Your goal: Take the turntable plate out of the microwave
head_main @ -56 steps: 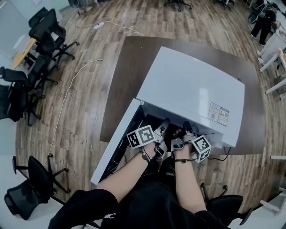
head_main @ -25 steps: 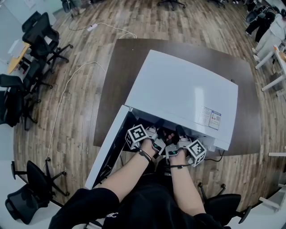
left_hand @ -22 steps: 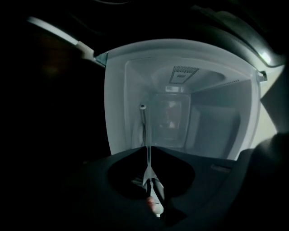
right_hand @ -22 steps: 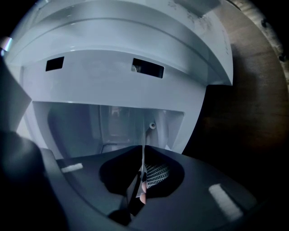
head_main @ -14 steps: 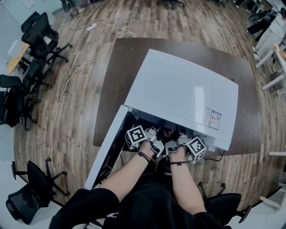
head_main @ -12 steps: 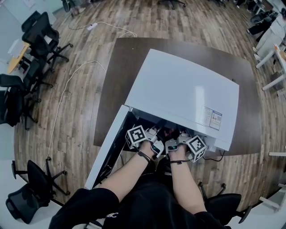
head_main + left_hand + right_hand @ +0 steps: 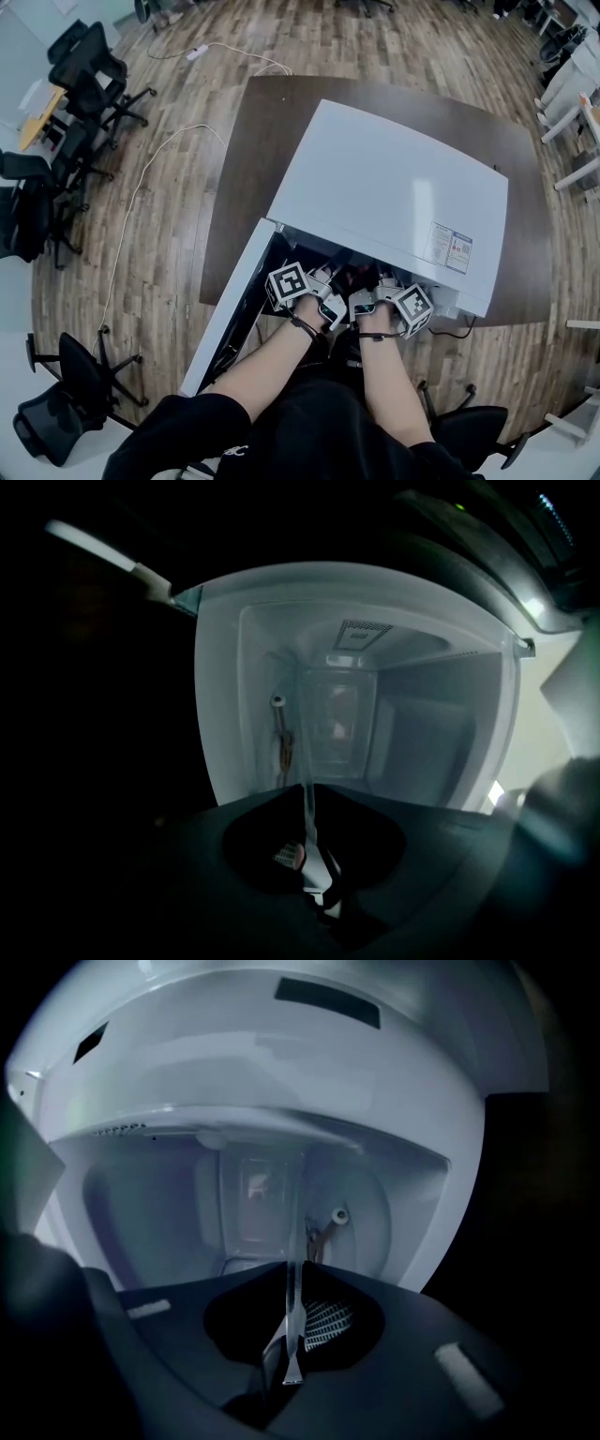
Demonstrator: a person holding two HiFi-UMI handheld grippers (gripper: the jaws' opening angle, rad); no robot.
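Both my claws reach into the open front of the microwave [image 7: 394,187]. It sits on the dark worktop [image 7: 248,131], with its door [image 7: 230,309] swung wide at its left side.

My left claw [image 7: 307,791] is clamped on the turntable plate [image 7: 310,832]. The clear glass rim shows edge-on as a thin pale line between the two dark jaws, which come together on it. My right claw [image 7: 291,1269] has the same rim between its jaws. They have just been closing, and they pinch the glass from both sides.

The plate is inside the microwave, with its near rim just within the opening, where both claws grip it side by side. The glass is clear and the cavity is dim, so I cannot make out the rest of the plate.

Past the jaws I see the microwave's pale back wall [image 7: 337,724] and a vent grille [image 7: 361,635] in its ceiling.

From above, the claws sit close together at the microwave's mouth. A white cable [image 7: 141,187] trails over the wooden floor [image 7: 187,56] to the left of the microwave.
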